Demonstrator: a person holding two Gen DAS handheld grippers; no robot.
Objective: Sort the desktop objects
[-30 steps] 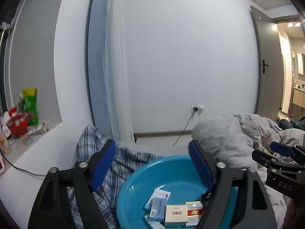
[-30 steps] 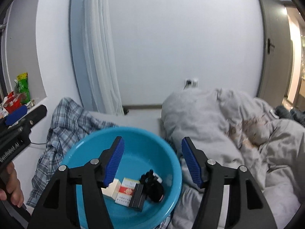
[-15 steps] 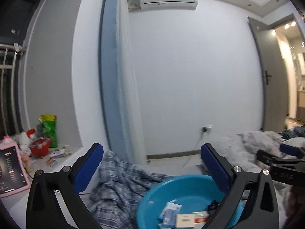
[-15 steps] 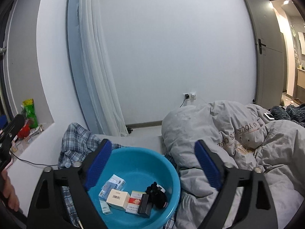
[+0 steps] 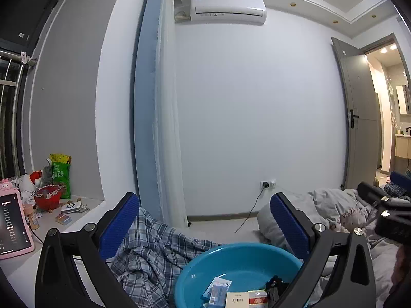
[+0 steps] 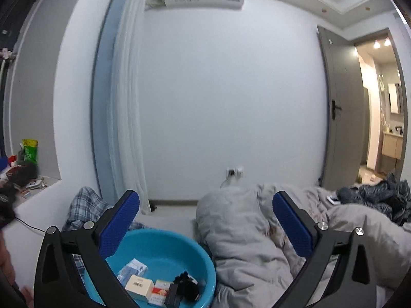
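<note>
One blue basin [image 6: 164, 246] is sitting at the lower left of the right wrist view, holding three small boxes [image 6: 140, 286] and one black item [image 6: 186, 286], while one plaid cloth [image 5: 154, 251] and one grey duvet [image 6: 244, 231] are lying beside it.

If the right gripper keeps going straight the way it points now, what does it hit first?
Probably the grey duvet heaped ahead of the open, empty right gripper; if it clears that, the white wall. The blue basin sits below-left, off that line. Depth is unclear.
</note>
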